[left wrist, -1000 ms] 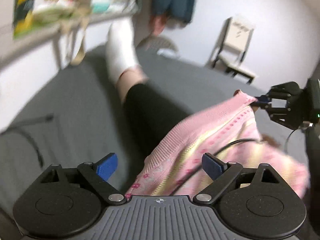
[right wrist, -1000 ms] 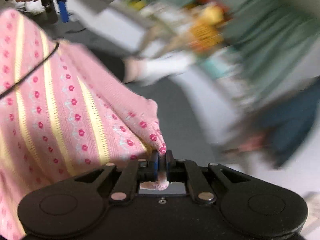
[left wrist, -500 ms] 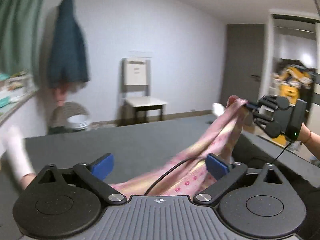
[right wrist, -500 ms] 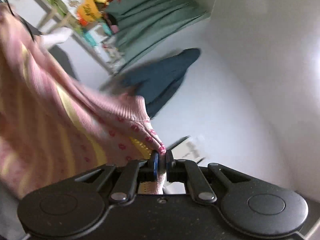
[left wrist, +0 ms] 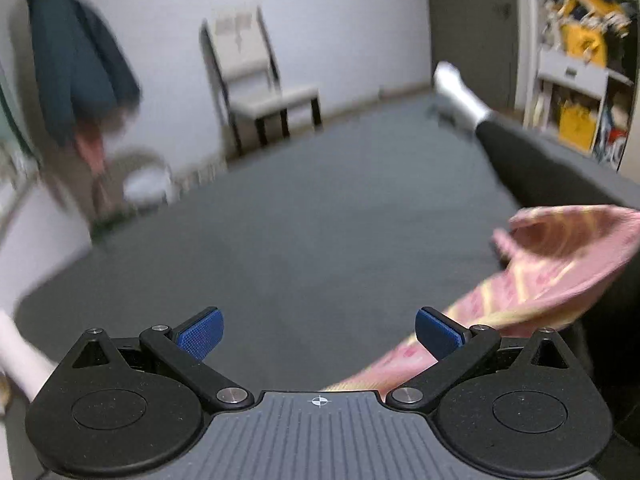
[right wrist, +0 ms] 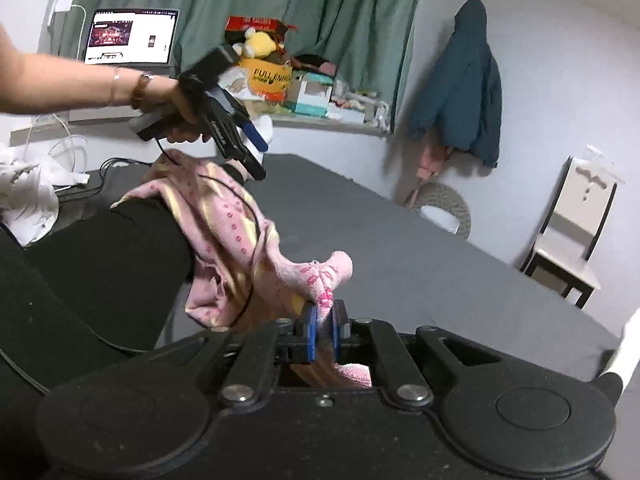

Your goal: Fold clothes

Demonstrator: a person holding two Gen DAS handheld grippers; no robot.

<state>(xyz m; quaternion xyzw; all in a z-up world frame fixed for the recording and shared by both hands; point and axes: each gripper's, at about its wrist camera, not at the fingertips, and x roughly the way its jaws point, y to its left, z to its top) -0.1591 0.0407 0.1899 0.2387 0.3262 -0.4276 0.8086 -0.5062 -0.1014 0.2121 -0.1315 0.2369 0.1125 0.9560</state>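
A pink knit garment [right wrist: 224, 216] with yellow stripes and red dots lies draped over a person's black-clad leg [right wrist: 100, 248]. My right gripper [right wrist: 324, 332] is shut on one bunched edge of it, low over the grey bed [right wrist: 420, 264]. In the left wrist view the same garment [left wrist: 560, 264] hangs at the right, beside and behind the right blue pad. My left gripper [left wrist: 318, 334] is open with nothing between its pads. The right wrist view shows that left gripper [right wrist: 250, 146] held in a hand above the far end of the garment.
A grey bed surface [left wrist: 300, 240] stretches ahead. A white chair [left wrist: 256, 80] and a hanging dark jacket [left wrist: 76, 64] stand by the far wall. A cluttered shelf [right wrist: 312, 96] and laptop [right wrist: 130, 36] sit under green curtains. White cloth [right wrist: 28, 196] lies at left.
The right gripper dropped from a raised position to low over the bed, still holding the garment, which now slumps over the leg. The left gripper swung its view and stays open.
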